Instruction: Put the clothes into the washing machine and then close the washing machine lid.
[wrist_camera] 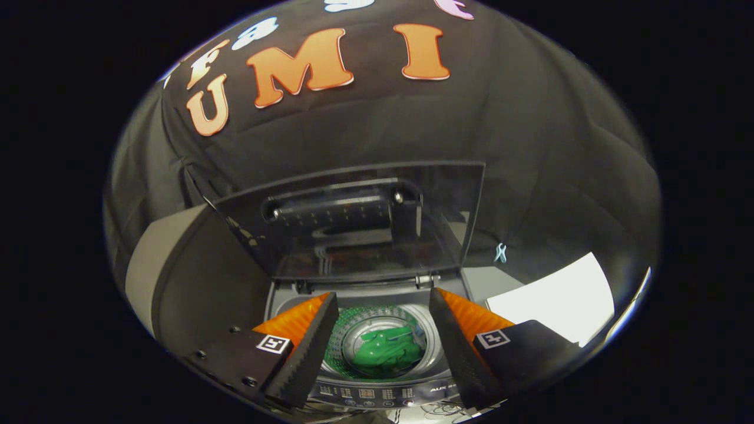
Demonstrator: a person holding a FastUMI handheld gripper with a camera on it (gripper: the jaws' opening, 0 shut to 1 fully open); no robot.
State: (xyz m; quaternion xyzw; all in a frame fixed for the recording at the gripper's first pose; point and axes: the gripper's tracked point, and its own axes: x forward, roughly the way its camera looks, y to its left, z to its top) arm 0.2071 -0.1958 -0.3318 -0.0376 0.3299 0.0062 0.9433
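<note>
— Where are the tongs (383,318) just now?

— Above the washing machine (377,391), looking down into it; the two fingers (306,347) stand spread wide apart with nothing between them but the view of the drum, so the tongs are released and hold nothing.

— And the clothes?

— A green garment (386,350) lies bunched at the bottom of the drum (336,353), seen in the gap between the fingers and well below them; the drum's perforated wall rings it round.

— The lid?

— The lid (353,224) stands raised, tilted back beyond the fingers; it is dark and see-through, with a dark handle-like bar across its upper part; its hinges sit at the back rim of the opening.

— Anything else near?

— The control panel (368,393) runs along the machine's near edge, under the fingers; a white sheet (559,297) lies to the right of the machine, beyond the right finger; a grey surface (147,259) shows to the left; the booth's black cloth wall (530,147) hangs behind it all.
</note>
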